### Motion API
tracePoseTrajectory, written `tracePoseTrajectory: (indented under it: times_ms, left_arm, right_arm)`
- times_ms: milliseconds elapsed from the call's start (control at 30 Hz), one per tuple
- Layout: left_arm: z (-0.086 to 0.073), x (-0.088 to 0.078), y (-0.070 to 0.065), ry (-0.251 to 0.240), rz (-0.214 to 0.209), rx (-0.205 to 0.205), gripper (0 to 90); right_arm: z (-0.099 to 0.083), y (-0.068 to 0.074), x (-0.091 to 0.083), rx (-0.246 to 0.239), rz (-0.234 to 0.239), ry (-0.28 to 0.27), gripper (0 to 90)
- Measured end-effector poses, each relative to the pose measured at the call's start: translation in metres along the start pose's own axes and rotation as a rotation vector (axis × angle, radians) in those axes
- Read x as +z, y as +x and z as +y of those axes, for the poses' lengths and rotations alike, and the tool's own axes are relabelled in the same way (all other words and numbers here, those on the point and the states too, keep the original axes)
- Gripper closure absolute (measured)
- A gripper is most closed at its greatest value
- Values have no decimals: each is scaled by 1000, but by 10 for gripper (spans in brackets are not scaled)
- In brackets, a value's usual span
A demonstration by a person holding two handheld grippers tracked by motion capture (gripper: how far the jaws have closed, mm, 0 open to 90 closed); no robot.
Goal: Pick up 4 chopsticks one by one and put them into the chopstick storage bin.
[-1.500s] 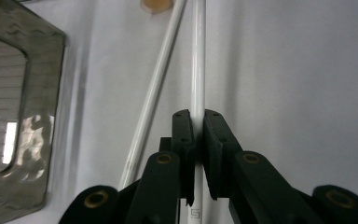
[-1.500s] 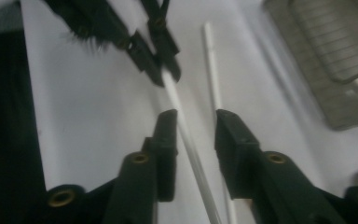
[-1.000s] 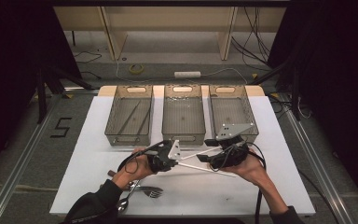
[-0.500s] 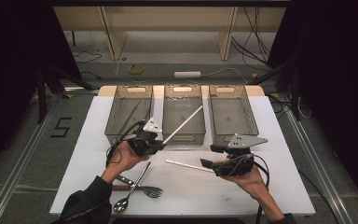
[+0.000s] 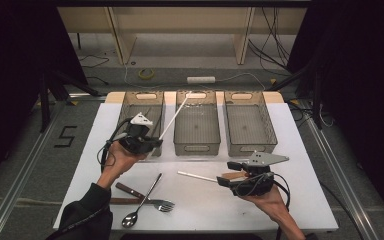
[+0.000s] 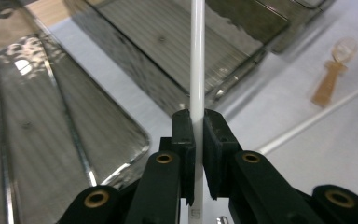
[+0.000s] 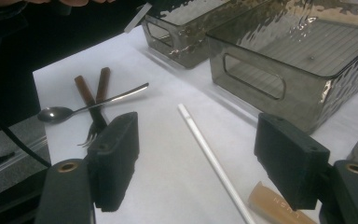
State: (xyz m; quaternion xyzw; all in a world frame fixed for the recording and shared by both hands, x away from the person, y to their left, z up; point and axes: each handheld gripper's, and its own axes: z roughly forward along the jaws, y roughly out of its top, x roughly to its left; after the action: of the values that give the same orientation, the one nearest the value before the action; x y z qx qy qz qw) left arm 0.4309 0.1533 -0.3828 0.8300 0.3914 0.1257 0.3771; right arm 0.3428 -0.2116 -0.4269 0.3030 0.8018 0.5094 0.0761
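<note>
Up high, my left claw [image 5: 156,142] grips a white stick [image 5: 175,116] slanting over the middle bin [image 5: 196,148], while my right claw [image 5: 225,176] hovers by another stick [image 5: 196,176] on the table [image 5: 305,200]. Left gripper view: pads [image 6: 183,133] pinch it tight. Right gripper view: jaws just widened, stick [image 7: 209,156] lying between them untouched.

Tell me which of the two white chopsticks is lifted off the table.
The white chopstick clamped in the left tool, angled up over the middle bin. The other chopstick lies flat on the table by the right tool.
</note>
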Motion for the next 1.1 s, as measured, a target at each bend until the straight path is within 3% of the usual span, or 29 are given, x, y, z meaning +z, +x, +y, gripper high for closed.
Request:
tracePoseTrajectory:
  times_ms: [167,533,800,1100]
  left_arm:
    - [2,-3,21,-18,28,-71,833]
    - [22,-9,59,-40,104,-151,833]
    - [30,-1,78,-18,156,-188,833]
    - [15,14,95,44,216,-232,833]
  right_arm:
    - [-4,2,0,-3,-4,4,304]
    - [-8,6,3,4,-9,23,249]
    - [-8,9,2,-4,2,20,250]
    - [-8,13,2,-17,16,21,250]
